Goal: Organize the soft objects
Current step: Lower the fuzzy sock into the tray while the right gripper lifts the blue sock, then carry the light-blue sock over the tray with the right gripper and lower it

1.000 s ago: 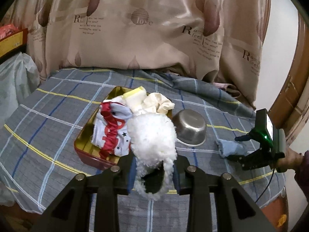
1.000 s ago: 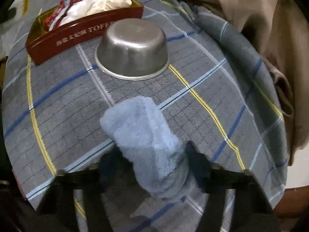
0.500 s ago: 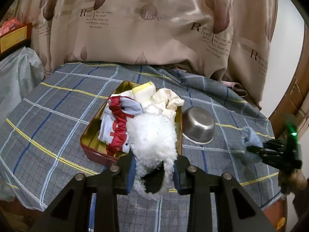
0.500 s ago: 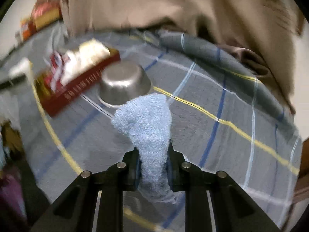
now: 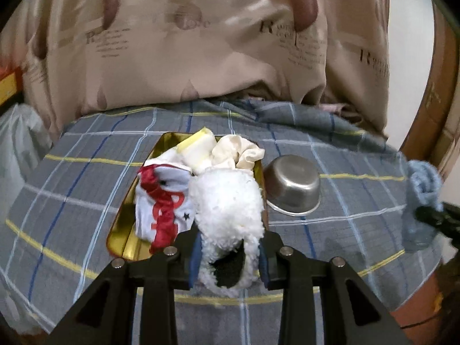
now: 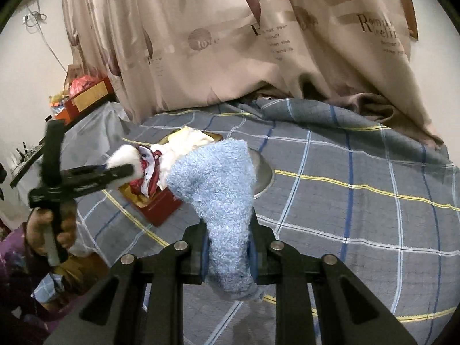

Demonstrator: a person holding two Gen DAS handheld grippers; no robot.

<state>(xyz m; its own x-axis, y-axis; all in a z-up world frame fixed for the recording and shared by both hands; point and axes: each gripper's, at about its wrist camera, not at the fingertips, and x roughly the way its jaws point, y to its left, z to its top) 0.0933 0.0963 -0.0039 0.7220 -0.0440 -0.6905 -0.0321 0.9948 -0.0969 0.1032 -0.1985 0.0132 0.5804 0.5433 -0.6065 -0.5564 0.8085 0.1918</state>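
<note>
My left gripper point(image 5: 228, 254) is shut on a fluffy white sock point(image 5: 228, 204) and holds it just in front of the near end of a red and gold tin point(image 5: 126, 238). The tin holds a white cloth with red trim point(image 5: 159, 201), a cream cloth point(image 5: 238, 151) and a yellow-edged item point(image 5: 195, 146). My right gripper point(image 6: 228, 254) is shut on a fluffy blue sock point(image 6: 221, 178), lifted above the checked blanket point(image 6: 359, 210). The blue sock also shows at the right edge of the left wrist view point(image 5: 422, 189). The left gripper also shows in the right wrist view point(image 6: 86, 178).
An upturned steel bowl point(image 5: 293, 185) sits right of the tin. A beige curtain point(image 5: 201, 43) hangs behind the bed. A plastic bag point(image 5: 17, 149) and a shelf with boxes point(image 6: 86, 92) stand to the left. A wooden frame point(image 5: 440, 92) is at the right.
My right gripper has lifted the blue sock off the blanket and swung up to face the curtain. My left gripper holds the white sock and has shifted slightly.
</note>
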